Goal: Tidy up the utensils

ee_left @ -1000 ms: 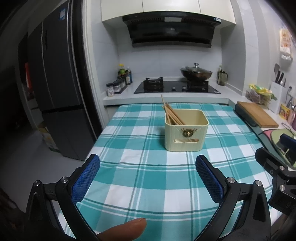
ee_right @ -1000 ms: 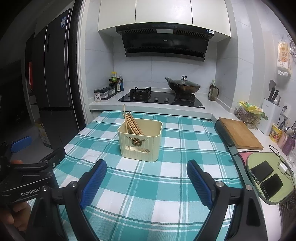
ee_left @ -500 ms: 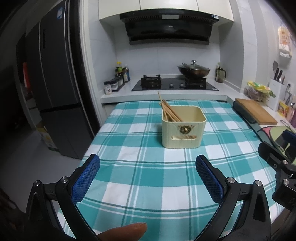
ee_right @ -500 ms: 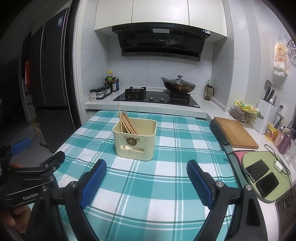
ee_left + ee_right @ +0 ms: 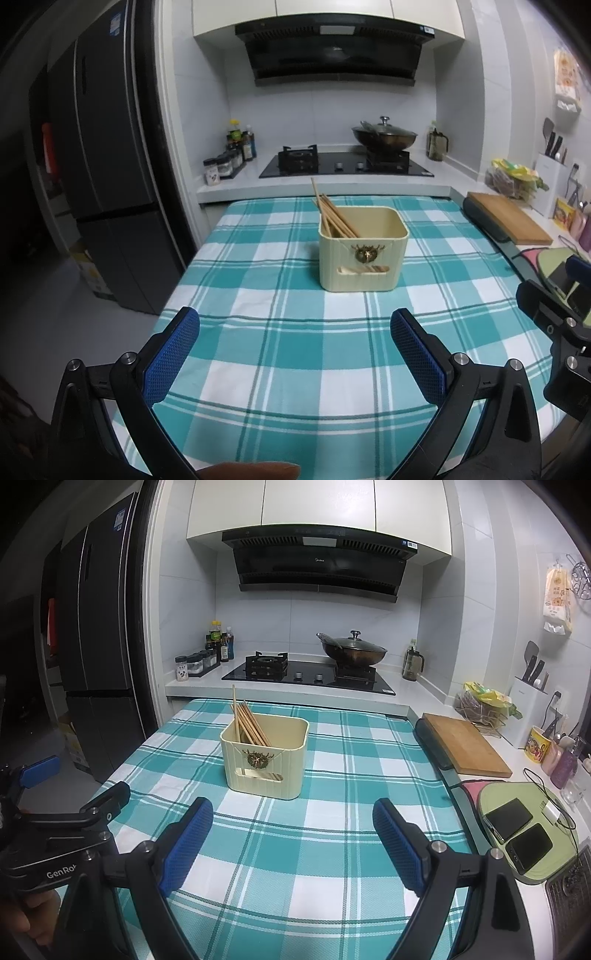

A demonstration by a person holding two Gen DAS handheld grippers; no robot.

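Cream utensil box (image 5: 364, 249) holds chopsticks (image 5: 332, 218) | both views pull back from it | left gripper (image 5: 295, 354), right gripper (image 5: 293, 840) wide, empty | sorting looks finished

We note a teal-and-white checked tablecloth (image 5: 332, 849) covering the table. Behind it, a white countertop carries a black glass gas hob (image 5: 310, 674), with a dark lidded wok (image 5: 352, 651) on its right burner and a black range hood (image 5: 317, 565) under white wall cabinets (image 5: 317, 506). Left of the hob stand dark sauce bottles (image 5: 219, 644) and a row of small spice jars (image 5: 195, 664). A tall dark grey refrigerator (image 5: 110, 166) occupies the left. At right we record a rectangular wooden cutting board (image 5: 465, 744), a white knife block (image 5: 530, 701), and two black smartphones (image 5: 519, 829) lying on a pale green mat (image 5: 491, 794).
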